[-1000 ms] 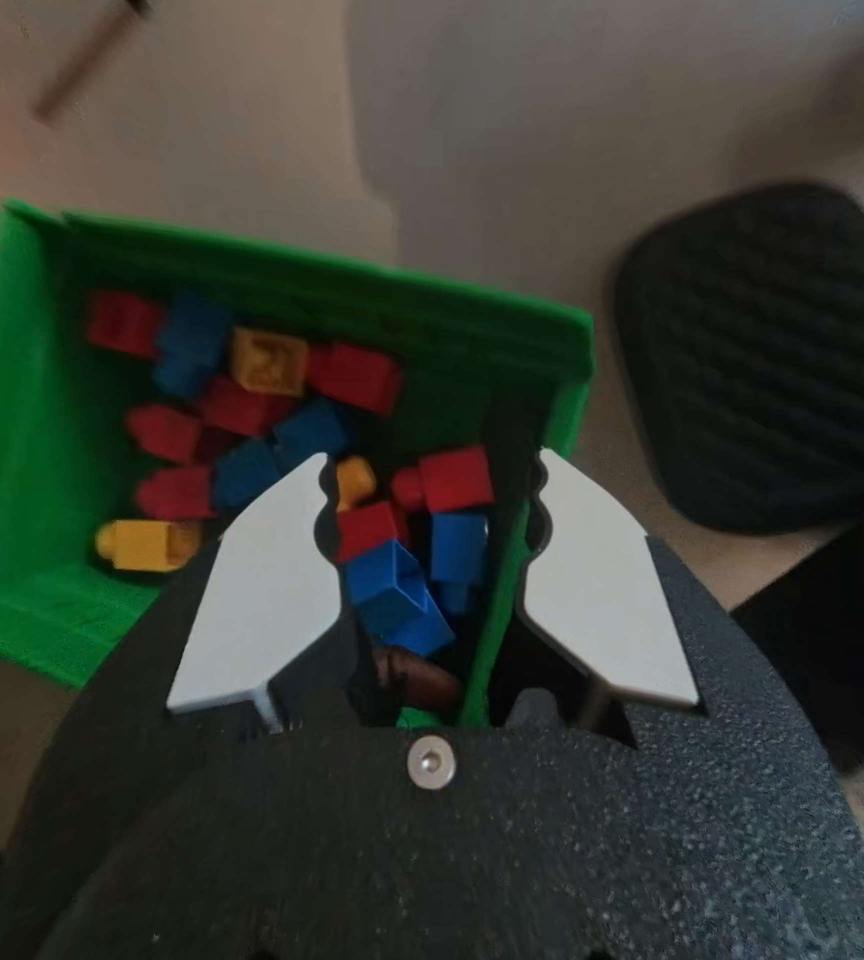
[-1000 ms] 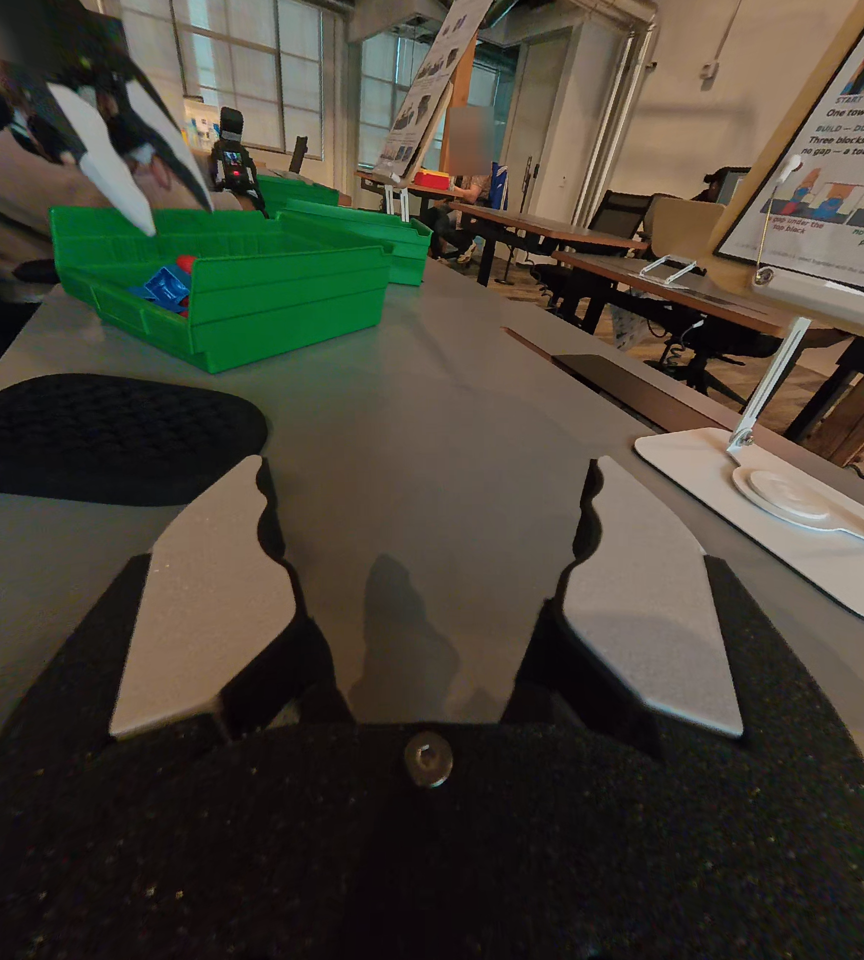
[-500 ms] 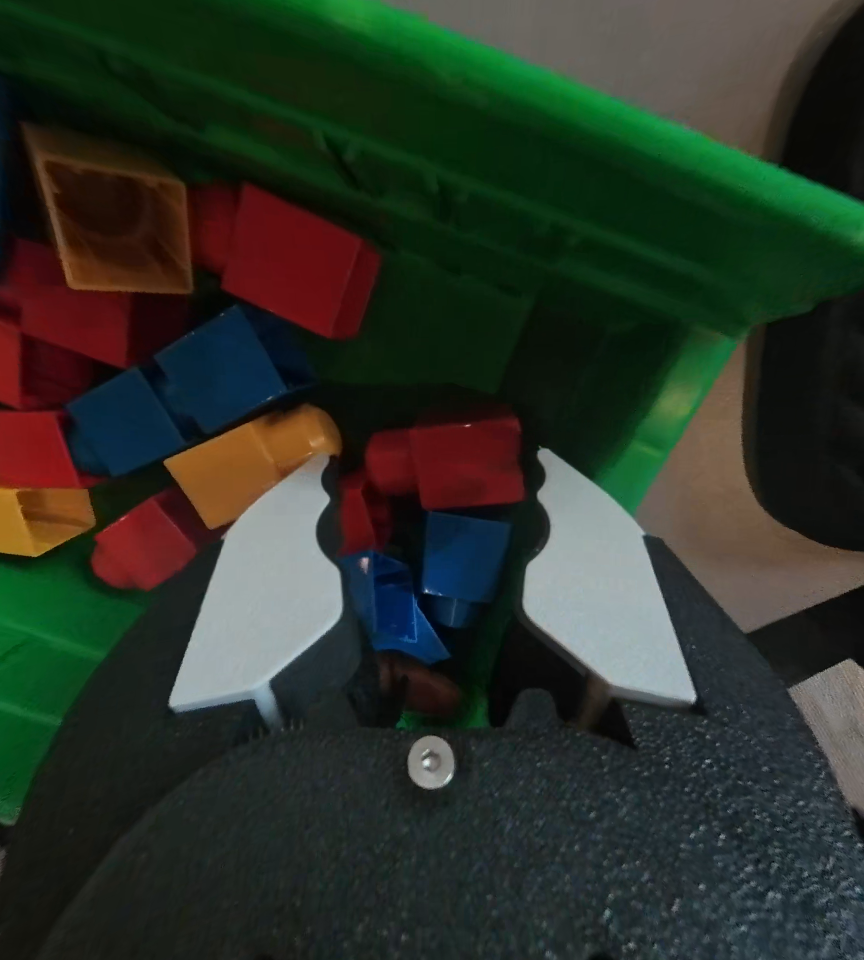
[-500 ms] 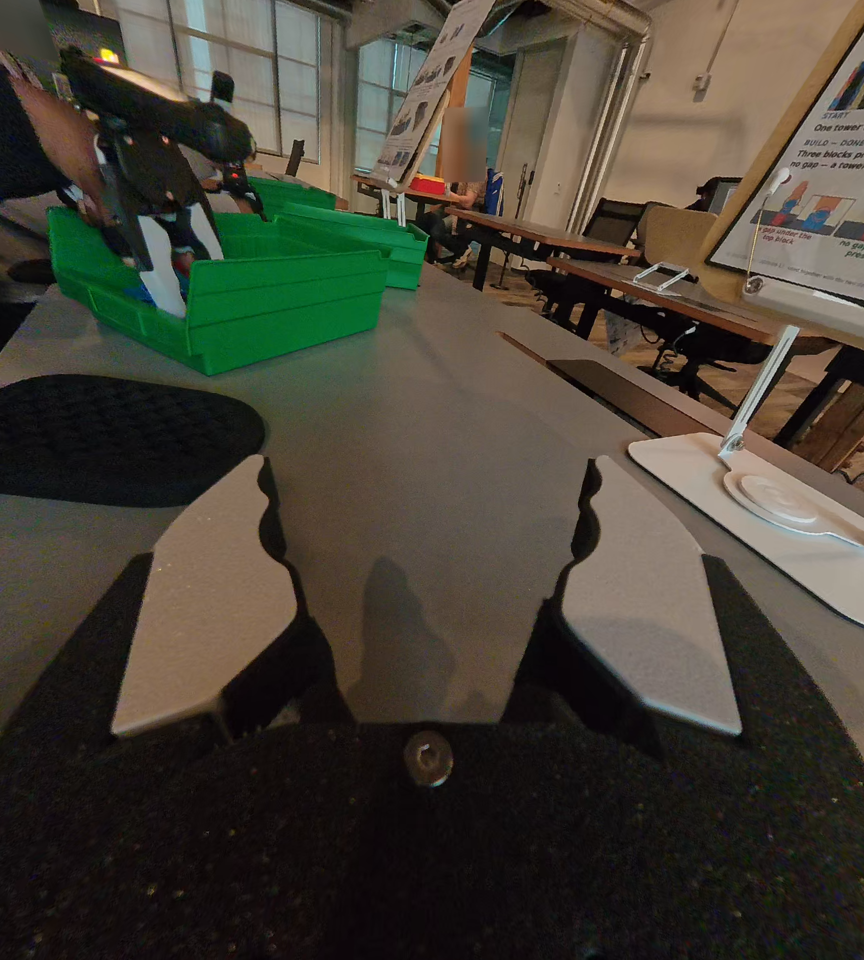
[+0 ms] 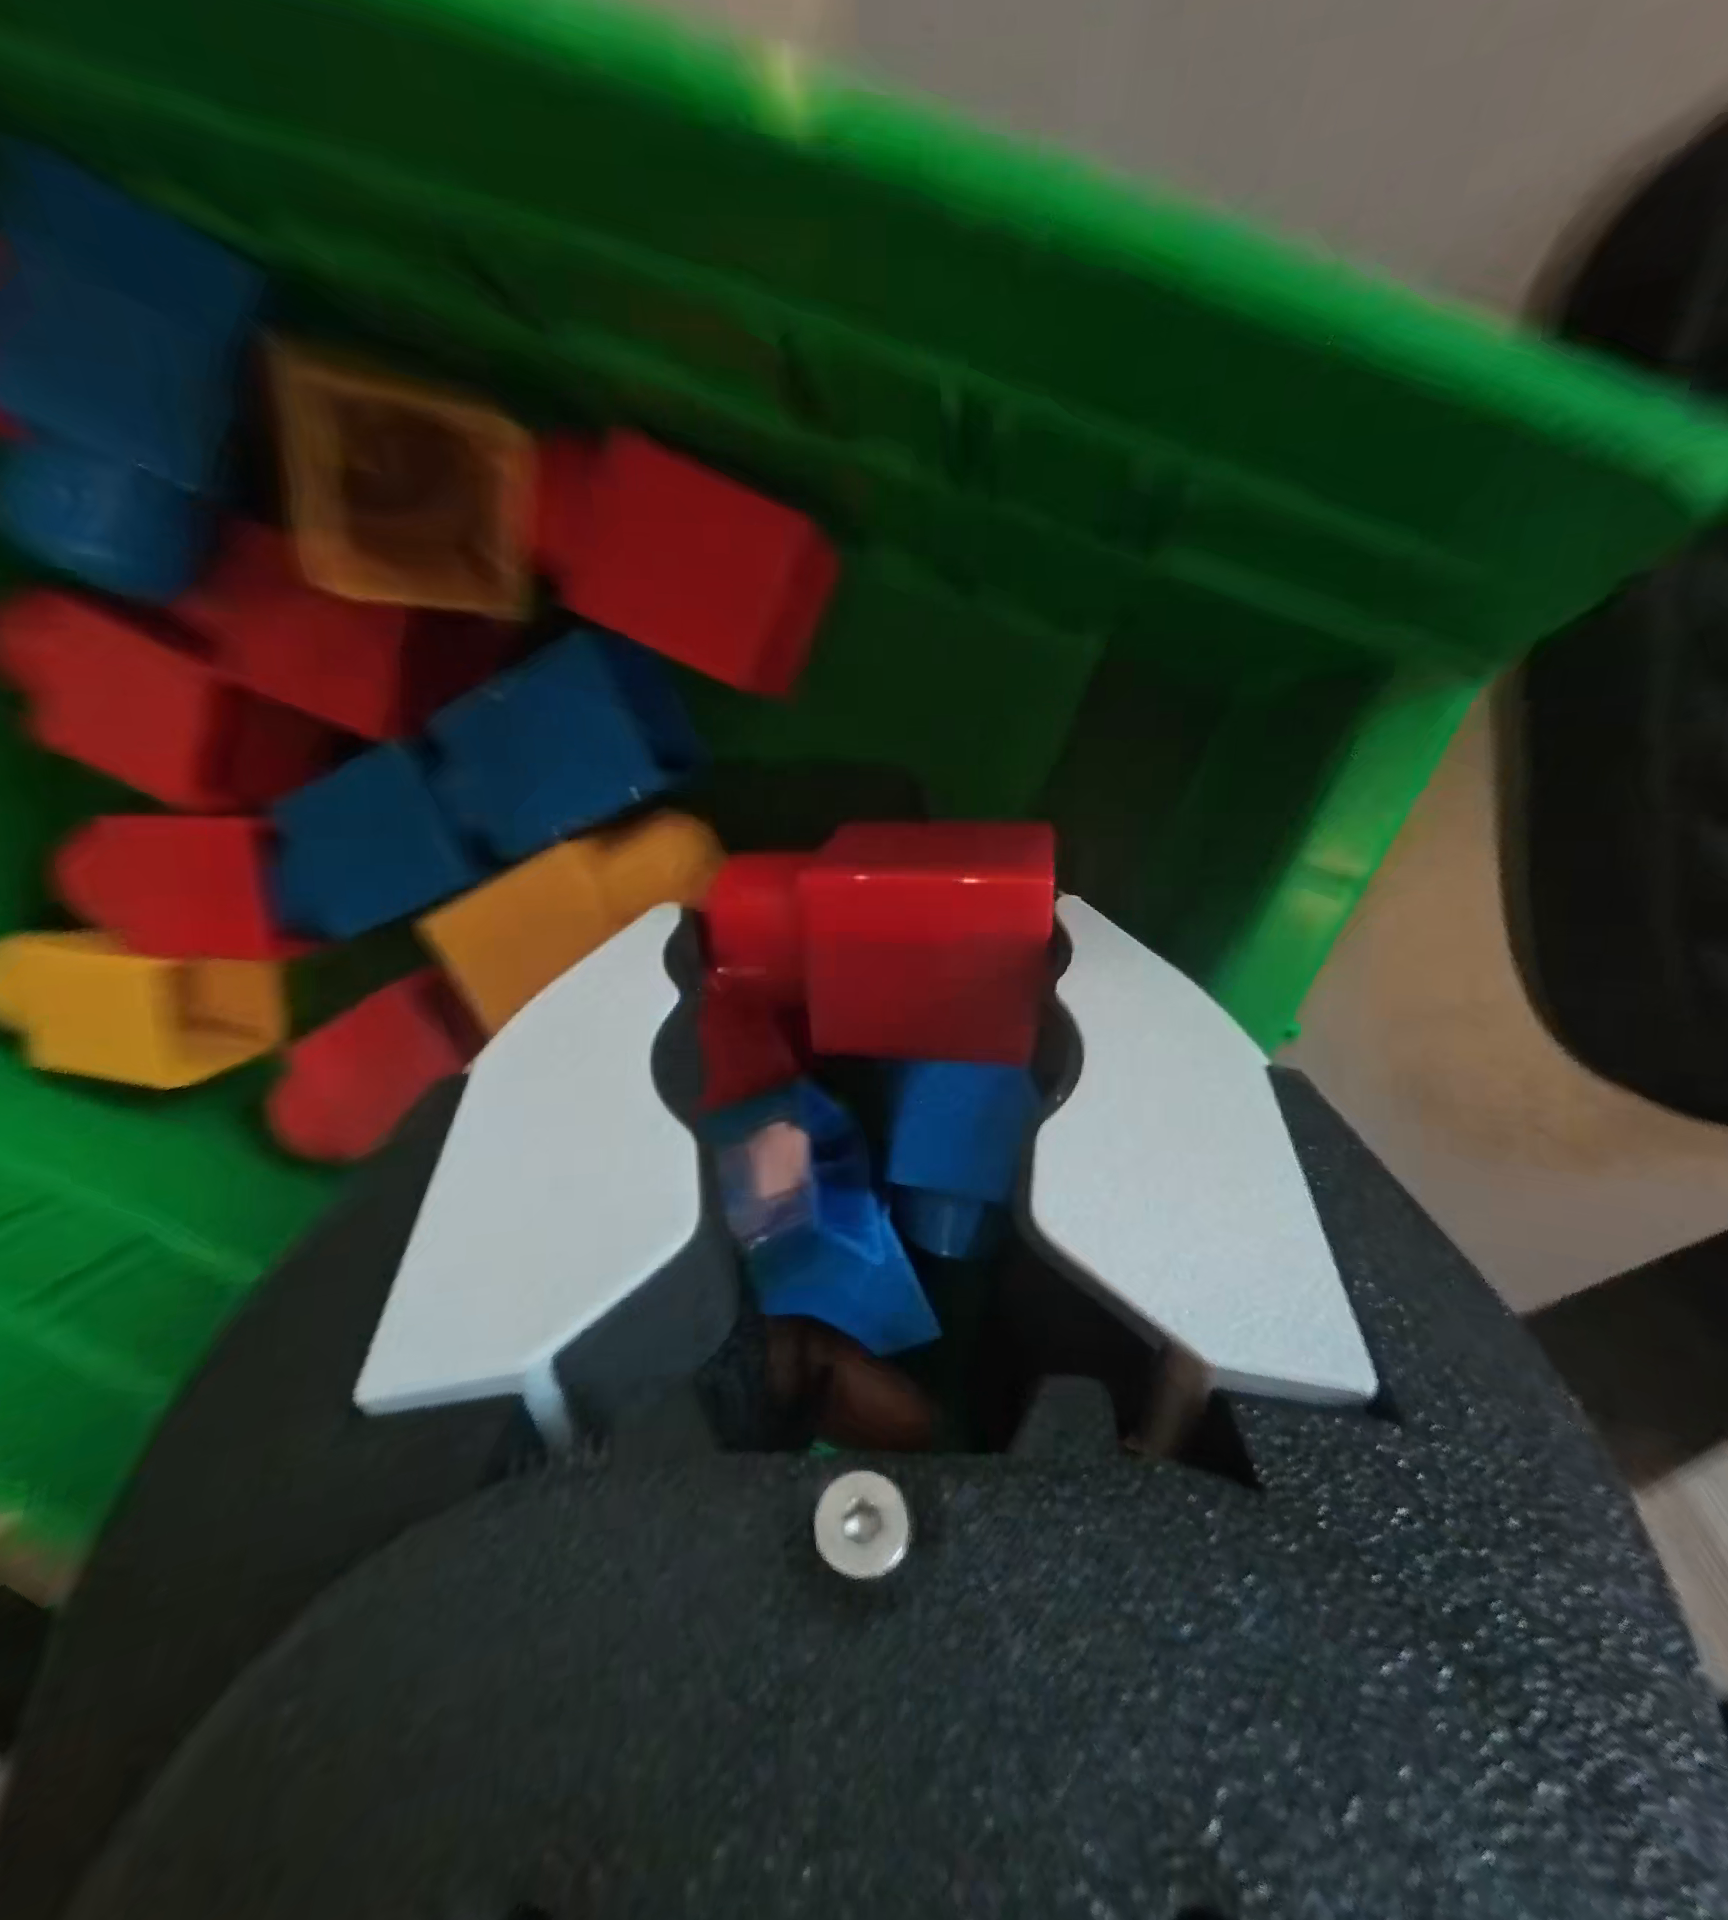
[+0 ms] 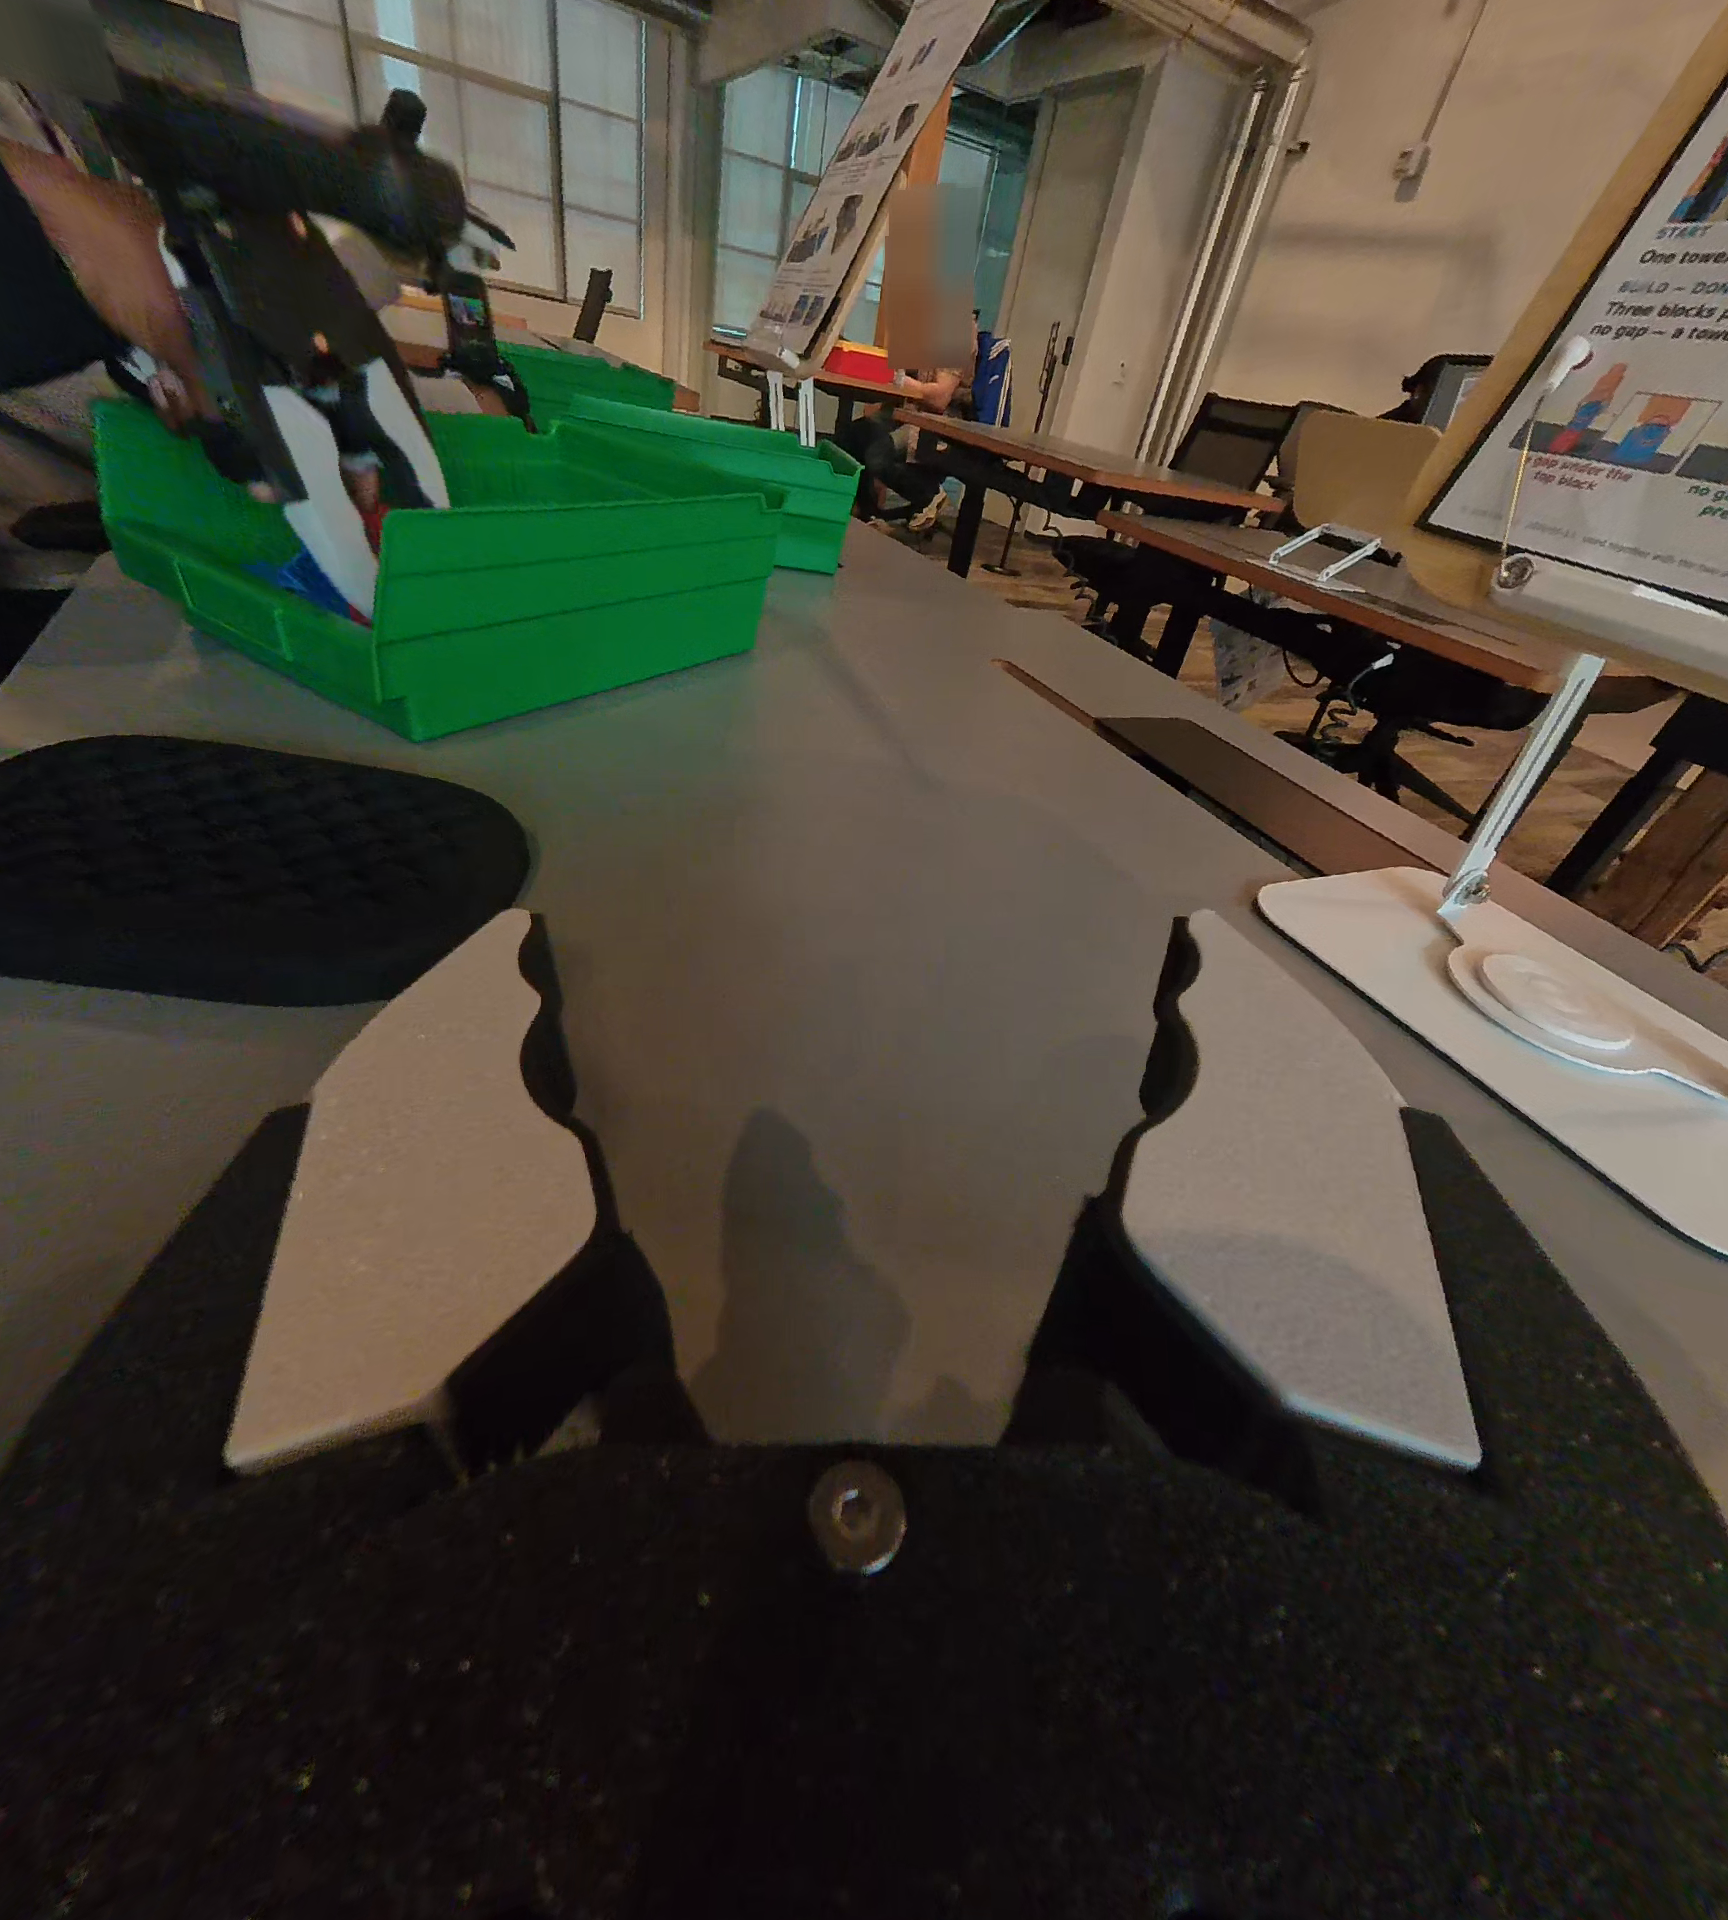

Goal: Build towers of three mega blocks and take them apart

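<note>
Clenching red block (image 5: 917, 951) – left hand-held gripper (image 5: 865, 935); bin (image 5: 1047, 343) blurred; right hand-held gripper (image 6: 855, 940) released.

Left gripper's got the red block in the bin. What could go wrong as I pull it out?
1. The left gripper grips the red block only at the fingertips, so it may slip.
2. Blue blocks crowd beneath; they might snag or lift along.
3. The green bin wall is close; the fingers could clip it.

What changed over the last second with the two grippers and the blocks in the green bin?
The left gripper dropped into the green bin and narrowed around a red block, which now sits between its fingertips; a firm grip is not certain. The right gripper stayed open and empty, low over the grey table. The black mat has not moved.
</note>
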Tool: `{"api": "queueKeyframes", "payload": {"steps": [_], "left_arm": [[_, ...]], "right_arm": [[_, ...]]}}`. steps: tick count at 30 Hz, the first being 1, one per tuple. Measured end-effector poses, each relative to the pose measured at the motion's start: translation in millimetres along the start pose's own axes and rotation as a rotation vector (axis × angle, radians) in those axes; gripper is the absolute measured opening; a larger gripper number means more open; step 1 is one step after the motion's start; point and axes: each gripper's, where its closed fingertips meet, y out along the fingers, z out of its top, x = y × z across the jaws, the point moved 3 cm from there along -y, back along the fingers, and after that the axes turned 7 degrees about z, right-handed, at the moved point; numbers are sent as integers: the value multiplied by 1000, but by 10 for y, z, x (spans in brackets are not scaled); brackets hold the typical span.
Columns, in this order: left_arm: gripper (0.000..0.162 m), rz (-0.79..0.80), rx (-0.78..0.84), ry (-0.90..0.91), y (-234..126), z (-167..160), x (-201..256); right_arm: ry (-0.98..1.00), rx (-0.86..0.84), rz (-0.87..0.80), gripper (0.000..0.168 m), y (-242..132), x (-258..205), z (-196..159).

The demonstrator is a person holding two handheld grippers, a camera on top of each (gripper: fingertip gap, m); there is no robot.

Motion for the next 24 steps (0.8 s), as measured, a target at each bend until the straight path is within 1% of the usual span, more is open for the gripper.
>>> {"api": "queueKeyframes", "payload": {"steps": [2,5,8,12,17,21,24], "left_arm": [[61,57,112,-17,-177,130,-69],[61,137,346,-16,-485,450,-66],[61,187,579,18,-759,807,80],[60,213,814,76,-966,1238,406],[61,172,985,179,-967,1673,923],[60,145,1081,258,-879,1929,1316],[61,182,1129,328,-761,2072,1553]], "right_arm": [[-2,-5,5,109,6,-7,-5],[-2,-9,13,108,10,-18,-7],[0,-9,18,107,9,-24,-3],[7,-12,27,106,8,-33,2],[28,-23,53,105,10,-49,1],[78,-19,97,102,10,-67,56],[122,-14,136,100,16,-91,119]]}}
